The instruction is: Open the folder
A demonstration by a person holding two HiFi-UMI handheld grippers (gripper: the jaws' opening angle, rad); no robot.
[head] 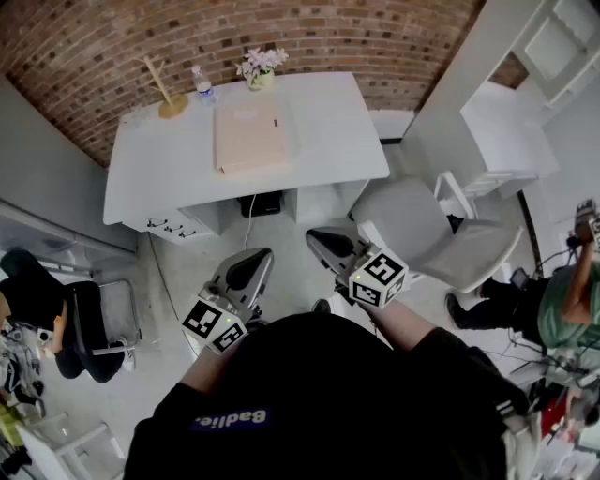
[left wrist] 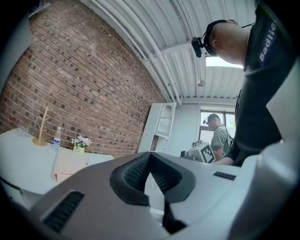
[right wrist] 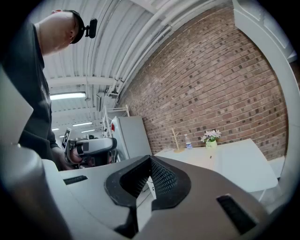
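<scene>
— Where's the folder?
— I see the folder (head: pixel 250 137) lying closed on the white desk (head: pixel 328 122), well ahead of me.
— And the grippers?
— My left gripper (head: pixel 246 270) and right gripper (head: pixel 330 246) point level, jaws pressed together, holding nothing.

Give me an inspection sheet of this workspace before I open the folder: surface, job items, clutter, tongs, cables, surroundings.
Surface: white desk, mostly bare.
Job's things: folder lies flat and closed on the desk.
Clutter: wooden stand, bottle and flowers along the desk's far edge, behind the folder.
Tongs: left tongs and right tongs both shut, nothing in them, held over the floor short of the desk.
Cables: one cable hangs under the desk.
Surroundings: brick wall behind the desk; grey chair at its right front corner.
</scene>
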